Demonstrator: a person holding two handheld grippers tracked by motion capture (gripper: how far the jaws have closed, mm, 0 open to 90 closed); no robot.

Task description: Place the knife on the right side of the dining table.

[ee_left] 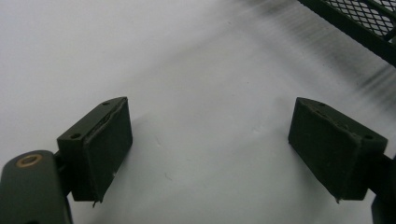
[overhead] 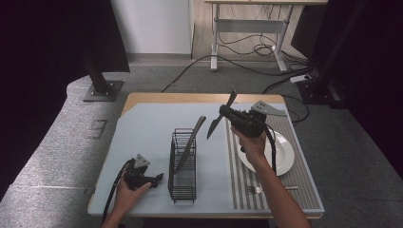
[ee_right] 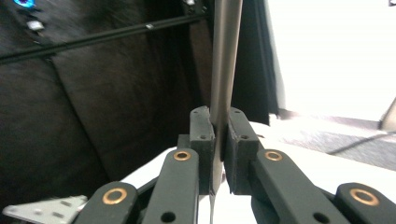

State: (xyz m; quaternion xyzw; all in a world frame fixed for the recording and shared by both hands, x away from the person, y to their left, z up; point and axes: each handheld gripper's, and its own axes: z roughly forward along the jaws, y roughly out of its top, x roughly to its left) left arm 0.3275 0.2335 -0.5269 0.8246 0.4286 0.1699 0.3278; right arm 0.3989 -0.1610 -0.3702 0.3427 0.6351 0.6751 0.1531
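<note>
aloft, right tongs [ee_right: 218,140] clamp what looks like a knife [ee_right: 224,70]; left tongs [ee_left: 210,149] gape.

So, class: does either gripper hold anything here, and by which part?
The right gripper is shut on a knife, gripping its flat metal partway along; which part cannot be told. The left gripper is open above the table, holding nothing.

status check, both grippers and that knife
Right gripper shut on knife, aloft beside wire rack. Left gripper open, empty, low over mat. Another utensil already racked.

Knife [ee_right: 224,70] tip beyond top edge
</note>
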